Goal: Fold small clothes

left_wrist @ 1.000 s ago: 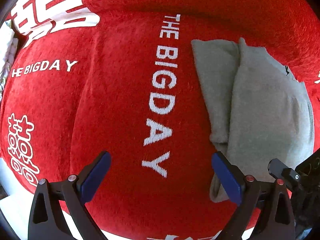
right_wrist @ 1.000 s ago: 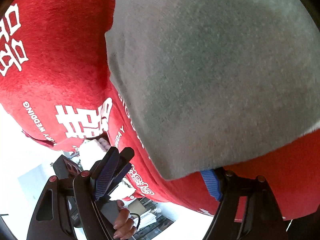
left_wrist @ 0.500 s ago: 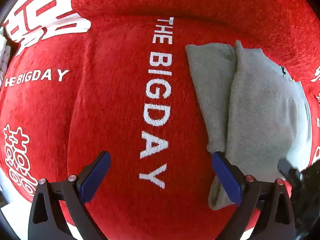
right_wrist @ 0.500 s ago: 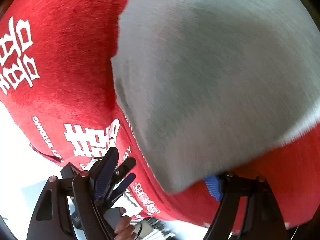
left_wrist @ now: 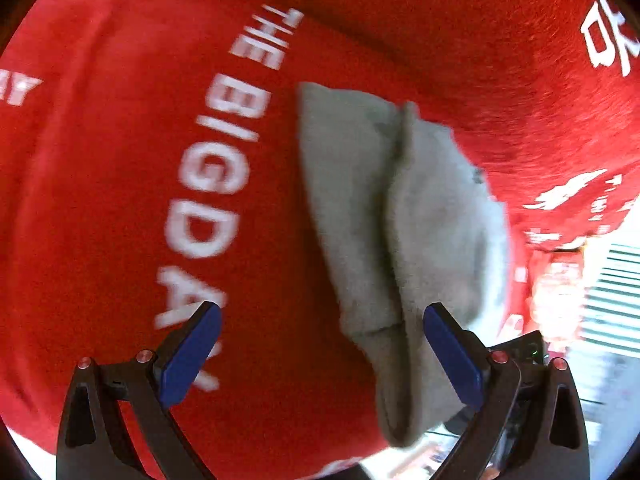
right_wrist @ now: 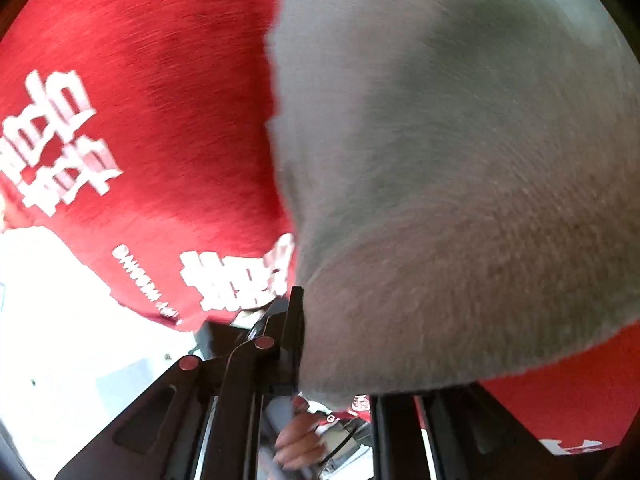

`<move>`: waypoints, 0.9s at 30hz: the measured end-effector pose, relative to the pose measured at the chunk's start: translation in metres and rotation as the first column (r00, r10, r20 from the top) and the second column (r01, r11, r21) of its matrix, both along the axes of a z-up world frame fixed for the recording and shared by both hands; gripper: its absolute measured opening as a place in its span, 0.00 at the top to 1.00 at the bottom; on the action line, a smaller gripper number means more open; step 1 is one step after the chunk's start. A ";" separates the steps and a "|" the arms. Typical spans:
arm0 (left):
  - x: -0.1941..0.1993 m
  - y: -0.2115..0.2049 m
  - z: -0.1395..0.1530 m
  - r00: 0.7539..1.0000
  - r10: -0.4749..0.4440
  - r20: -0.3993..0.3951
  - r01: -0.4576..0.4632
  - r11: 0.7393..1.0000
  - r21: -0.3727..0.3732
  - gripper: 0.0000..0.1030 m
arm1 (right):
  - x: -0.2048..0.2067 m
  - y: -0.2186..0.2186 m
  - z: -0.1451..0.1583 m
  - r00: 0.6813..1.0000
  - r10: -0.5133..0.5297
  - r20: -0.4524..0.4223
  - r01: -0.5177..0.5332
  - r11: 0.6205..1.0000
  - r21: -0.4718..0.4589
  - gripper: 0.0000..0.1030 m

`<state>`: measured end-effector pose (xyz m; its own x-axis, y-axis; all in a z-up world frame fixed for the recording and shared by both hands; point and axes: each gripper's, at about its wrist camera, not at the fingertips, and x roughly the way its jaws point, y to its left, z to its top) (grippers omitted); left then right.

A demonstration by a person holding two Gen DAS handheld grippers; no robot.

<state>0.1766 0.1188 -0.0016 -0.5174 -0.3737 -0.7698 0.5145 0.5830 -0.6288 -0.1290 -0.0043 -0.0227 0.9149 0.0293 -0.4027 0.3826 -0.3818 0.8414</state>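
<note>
A small grey garment (left_wrist: 400, 216), folded with one layer over another, lies on a red cover (left_wrist: 120, 200) printed with white letters. My left gripper (left_wrist: 320, 354) stands open just before the garment's near end; its right pad (left_wrist: 452, 356) is beside the hanging corner and nothing is between the pads. In the right wrist view the grey garment (right_wrist: 460, 180) fills most of the picture. My right gripper (right_wrist: 314, 320) is shut on the garment's near edge, and the cloth hides one finger.
The red cover (right_wrist: 140, 100) drapes over a rounded cushion-like surface with a raised back. Its near edge drops off to a bright white floor (right_wrist: 60, 320). A hand (right_wrist: 300, 440) shows below the right gripper. A striped bright area (left_wrist: 612, 300) lies at right.
My right gripper has gone from wide open to shut on the grey garment's near edge. The left gripper has swung and tilted down, so the garment sits nearer the middle of its view.
</note>
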 end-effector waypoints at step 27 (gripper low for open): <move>-0.077 -0.107 0.009 0.928 -0.218 0.301 0.206 0.976 0.072 0.79 | -0.013 -0.101 0.047 0.650 0.394 -0.650 -0.653 0.727 -0.213 0.92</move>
<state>0.0992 0.0115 0.0073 -0.3192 -0.2479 -0.9147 0.7921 0.4601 -0.4011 -0.1416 -0.1055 0.0243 0.4194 0.1551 -0.8945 0.8247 0.3467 0.4468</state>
